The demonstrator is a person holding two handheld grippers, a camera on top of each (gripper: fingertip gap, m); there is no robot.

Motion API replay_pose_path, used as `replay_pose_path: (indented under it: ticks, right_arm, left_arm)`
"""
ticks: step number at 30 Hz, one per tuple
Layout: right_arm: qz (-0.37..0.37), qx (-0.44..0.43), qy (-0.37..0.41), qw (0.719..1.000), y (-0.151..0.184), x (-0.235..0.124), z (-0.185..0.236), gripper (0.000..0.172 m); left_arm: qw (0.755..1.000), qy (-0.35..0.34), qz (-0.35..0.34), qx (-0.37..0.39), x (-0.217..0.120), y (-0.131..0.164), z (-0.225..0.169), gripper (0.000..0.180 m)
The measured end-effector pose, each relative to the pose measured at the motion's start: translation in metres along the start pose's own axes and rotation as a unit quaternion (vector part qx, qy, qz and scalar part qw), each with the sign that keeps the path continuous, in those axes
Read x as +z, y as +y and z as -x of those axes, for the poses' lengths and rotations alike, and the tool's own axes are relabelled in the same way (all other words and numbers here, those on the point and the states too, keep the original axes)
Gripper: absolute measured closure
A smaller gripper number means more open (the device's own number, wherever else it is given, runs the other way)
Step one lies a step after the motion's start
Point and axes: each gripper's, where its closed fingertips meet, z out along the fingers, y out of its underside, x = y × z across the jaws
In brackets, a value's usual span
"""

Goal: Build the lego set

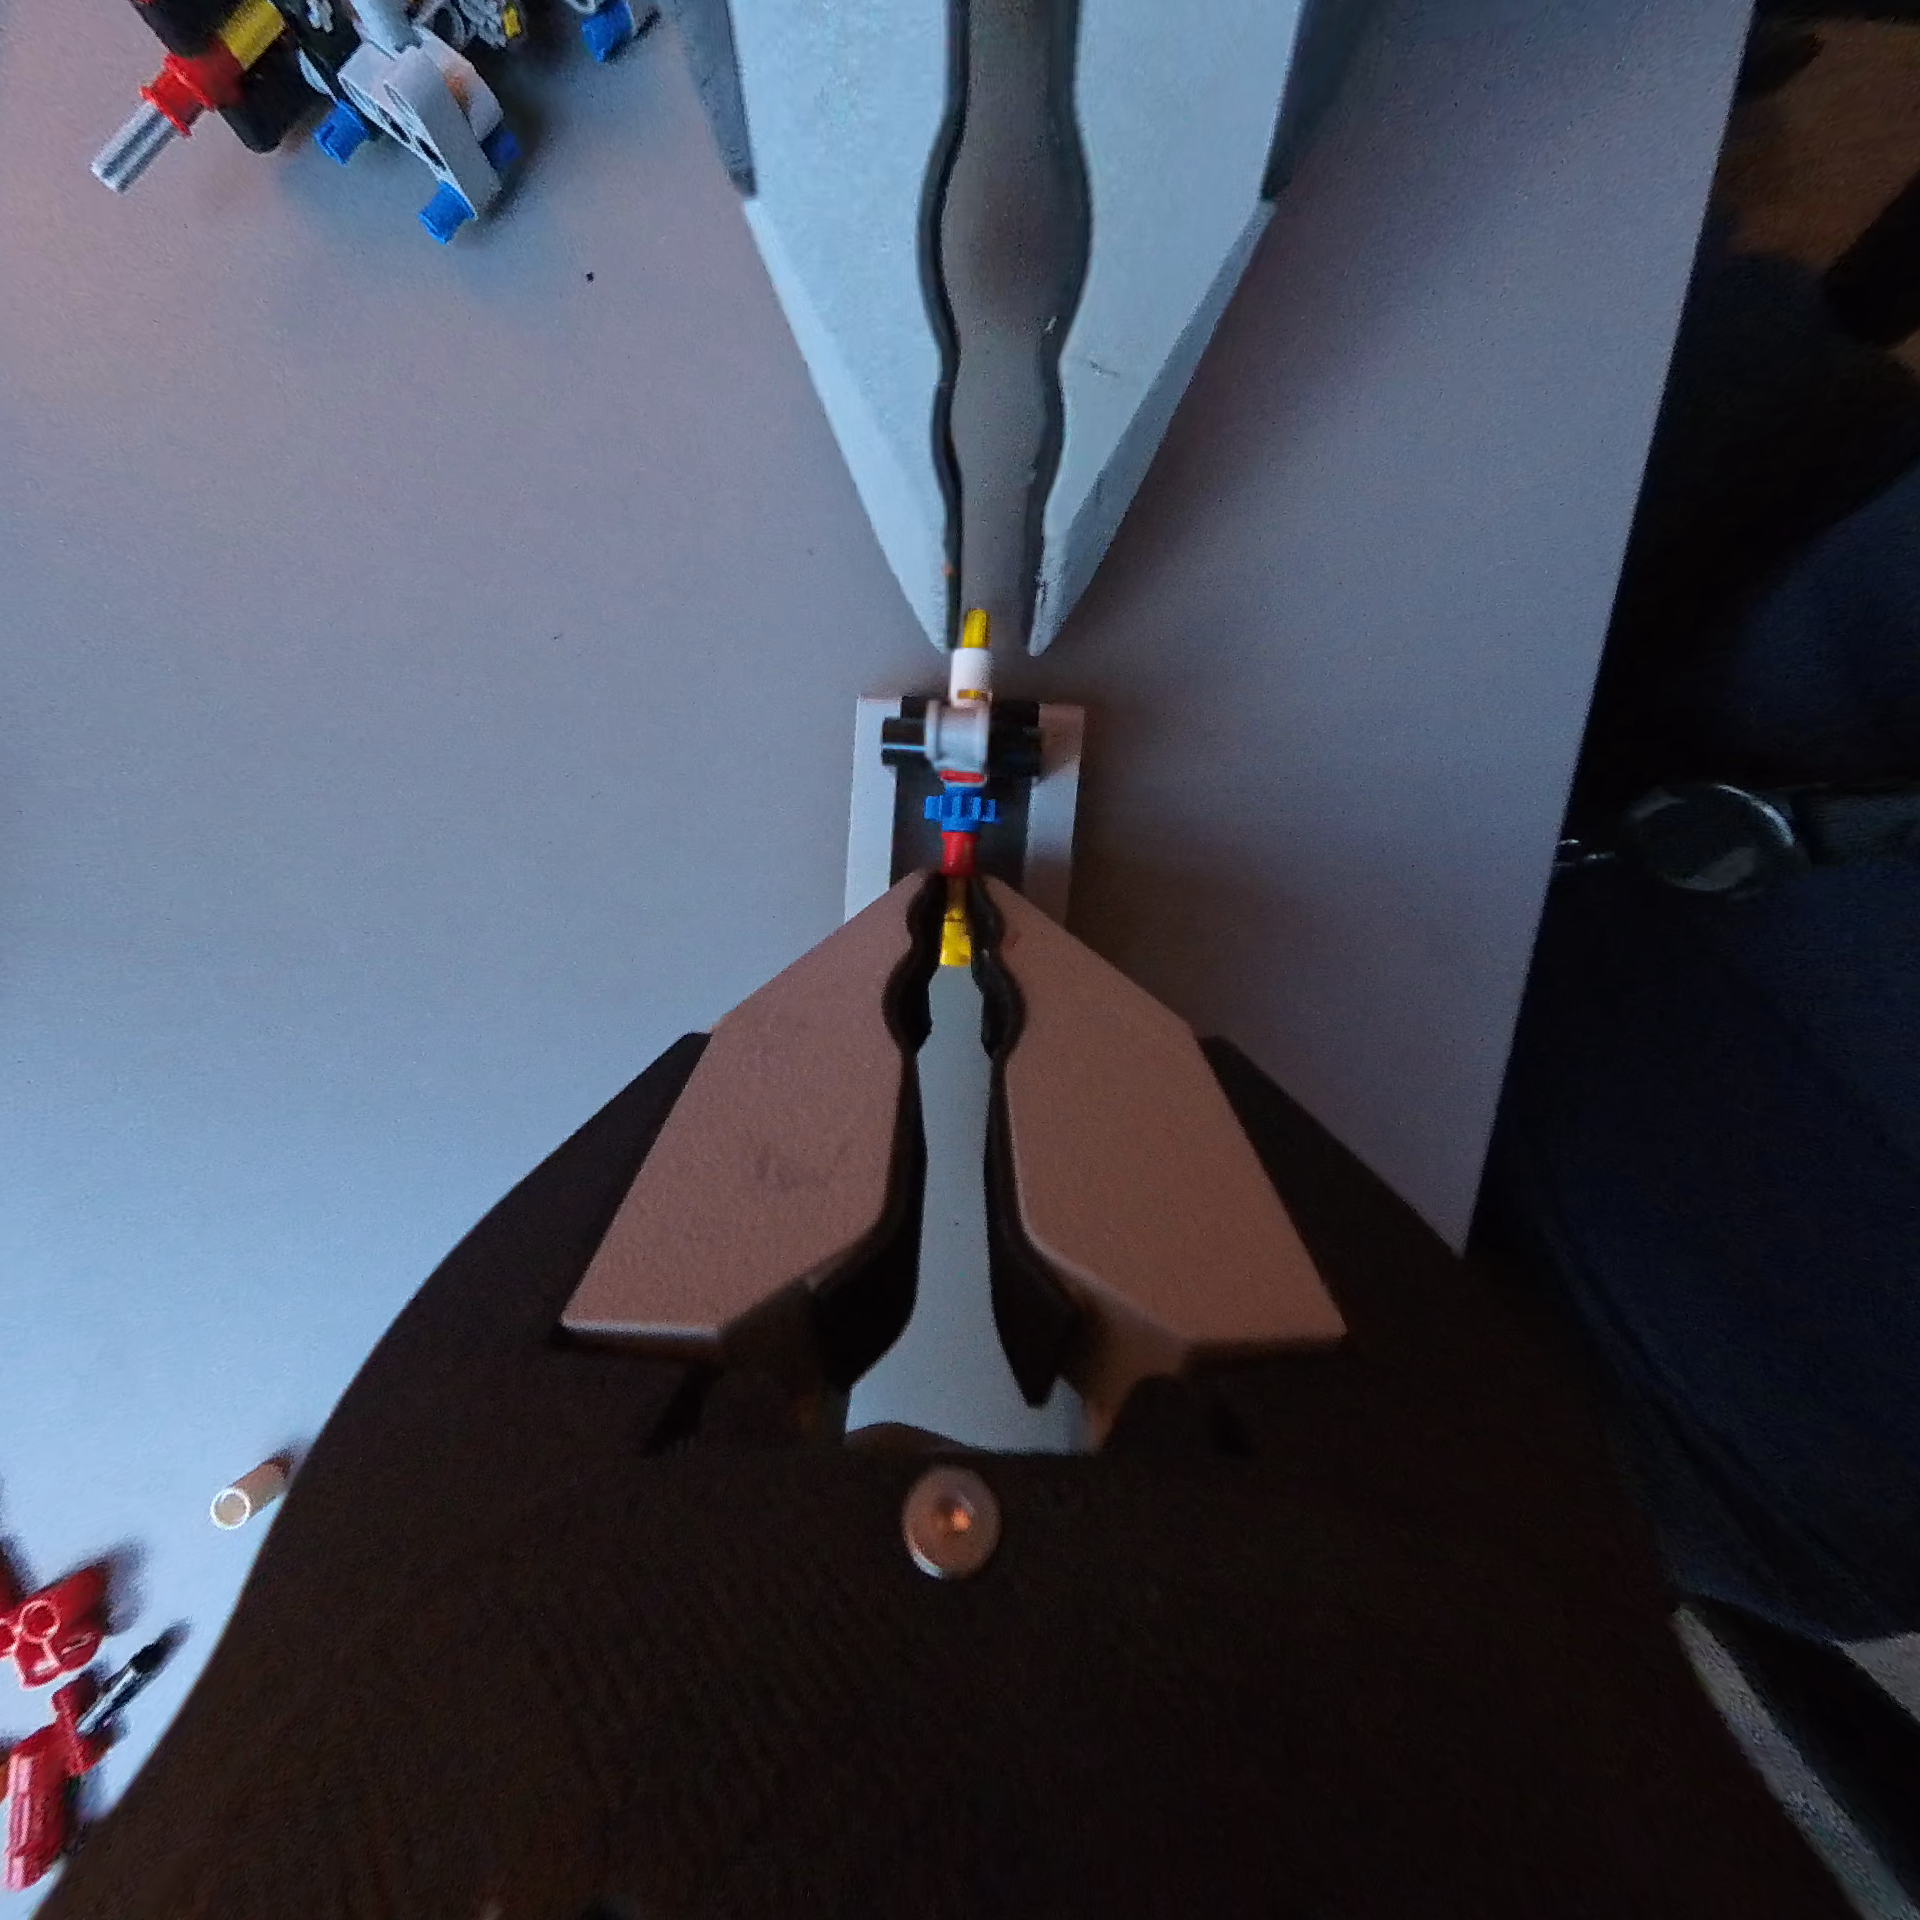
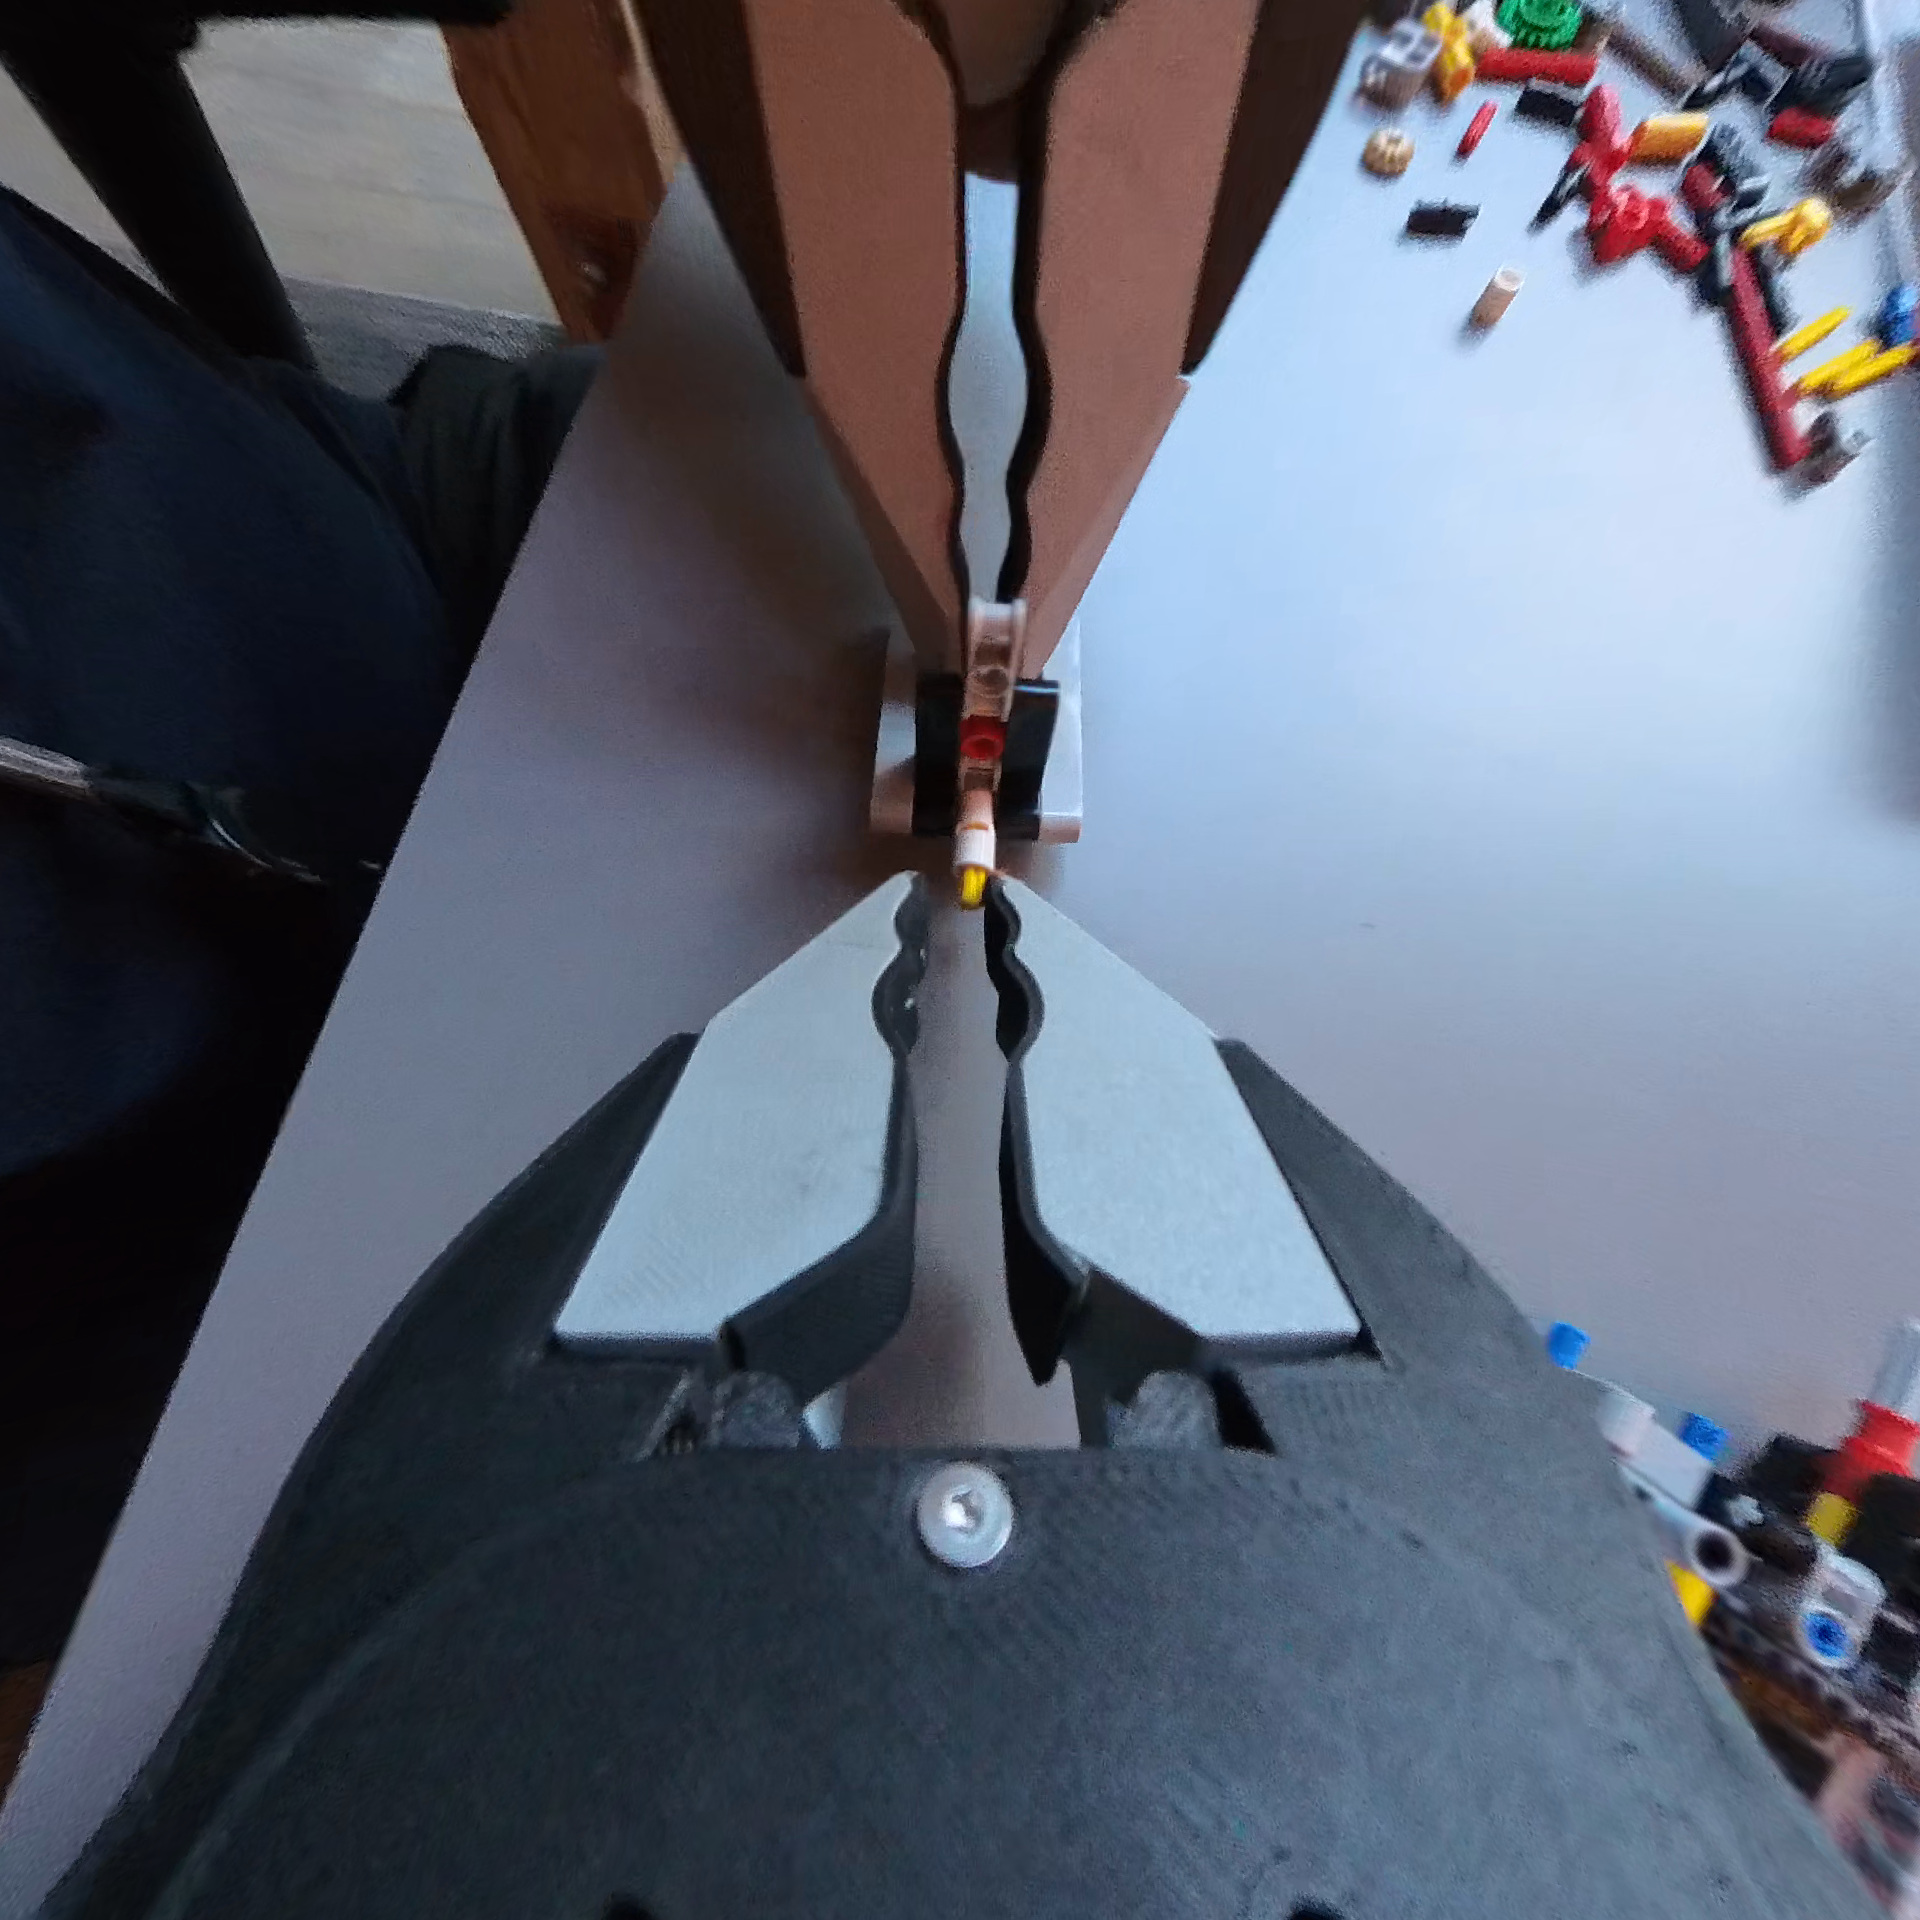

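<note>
A: The grey bench [image 1: 416, 727] carries loose bricks [image 2: 1714, 208]. Where is the axle [image 1: 957, 930]?

B: Above a small plate [image 1: 1055, 800]. The left claw [image 1: 957, 883] pinches its near end; the right claw [image 2: 951, 883] stands slightly spread around the far tip.

A: Handling?

B: Probably light, stiff, slippery; hold the bare ends.

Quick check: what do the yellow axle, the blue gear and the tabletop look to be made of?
Yellow axle: looks like moulded plastic, bright even colour with a slight gloss. Blue gear: likely the same plastic, crisp moulded teeth. Tabletop: smooth matt grey, perhaps laminate; no grain shows, so uncertain.
</note>
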Motion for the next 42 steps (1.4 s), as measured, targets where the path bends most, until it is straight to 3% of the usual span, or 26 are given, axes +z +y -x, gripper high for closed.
replay_pose_path:
  ticks: [6, 27, 36, 42]
  right_arm:
    - [-0.014, 0.055, -0.016, 0.998, 0.001, -0.001, -0.006, 0.167]
    - [-0.017, 0.094, -0.036, 0.995, 0.001, 0.002, -0.008, 0.171]
    - [-0.018, 0.102, -0.042, 0.994, 0.001, 0.002, -0.008, 0.171]
    - [-0.017, 0.104, -0.042, 0.994, 0.001, 0.002, -0.008, 0.171]
  left_arm:
    - [1.000, -0.004, -0.015, -0.004, 0.000, -0.001, 0.000, 0.179]
    - [0.997, 0.038, -0.051, -0.052, -0.002, 0.000, 0.001, 0.179]
    - [0.996, 0.027, -0.065, -0.059, -0.019, 0.000, 0.007, 0.159]
    - [0.994, 0.026, -0.086, -0.067, -0.031, 0.008, 0.009, 0.137]
